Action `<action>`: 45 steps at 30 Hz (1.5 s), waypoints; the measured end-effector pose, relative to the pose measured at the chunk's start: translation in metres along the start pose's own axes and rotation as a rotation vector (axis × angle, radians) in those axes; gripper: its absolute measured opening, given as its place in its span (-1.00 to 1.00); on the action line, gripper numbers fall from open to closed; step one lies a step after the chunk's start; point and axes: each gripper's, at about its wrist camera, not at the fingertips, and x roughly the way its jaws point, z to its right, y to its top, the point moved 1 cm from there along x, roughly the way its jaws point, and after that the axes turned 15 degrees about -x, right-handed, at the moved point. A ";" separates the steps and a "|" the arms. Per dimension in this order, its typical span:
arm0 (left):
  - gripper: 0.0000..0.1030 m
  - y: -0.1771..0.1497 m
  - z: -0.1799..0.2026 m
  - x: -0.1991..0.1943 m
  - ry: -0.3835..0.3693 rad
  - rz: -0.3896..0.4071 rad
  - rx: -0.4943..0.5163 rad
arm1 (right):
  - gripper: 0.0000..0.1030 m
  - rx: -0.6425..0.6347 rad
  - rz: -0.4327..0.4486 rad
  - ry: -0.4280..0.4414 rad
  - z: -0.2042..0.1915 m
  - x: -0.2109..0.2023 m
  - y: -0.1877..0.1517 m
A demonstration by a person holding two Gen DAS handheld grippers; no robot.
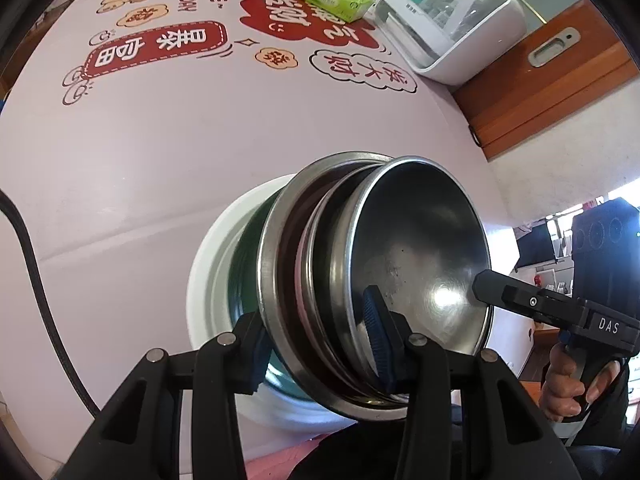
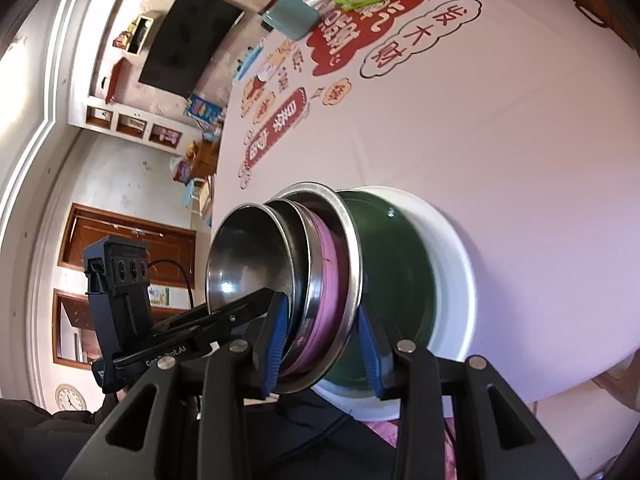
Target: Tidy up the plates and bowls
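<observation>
1. Stack: nested dishes sit near the front edge of the counter. From the bottom up: white plate, green plate, wide steel plate, pink dish, steel bowl.
2. Left hand-held gripper: jaws straddle the stack rims — one pad inside the steel bowl, one at the wide steel plate's underside. They appear clamped on the stack.
3. Right hand-held gripper: jaws straddle the steel rims from the opposite side, seemingly gripping.
4. Progress: nesting looks complete — remaining work is likely placing or squaring the stack.
</observation>
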 end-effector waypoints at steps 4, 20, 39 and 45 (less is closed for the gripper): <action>-0.21 0.004 0.003 0.011 0.025 -0.013 -0.035 | -0.34 -0.017 -0.082 0.012 0.010 0.009 0.012; -0.20 0.006 0.004 0.031 0.094 -0.027 -0.124 | -0.29 -0.144 -0.251 -0.011 0.015 0.023 0.036; -0.14 -0.001 0.025 -0.001 0.188 0.005 0.090 | 0.21 -0.151 0.018 -0.240 -0.019 -0.013 -0.004; -0.04 -0.014 0.033 -0.018 0.204 0.088 0.017 | 0.23 -0.235 0.043 -0.210 -0.024 -0.028 -0.005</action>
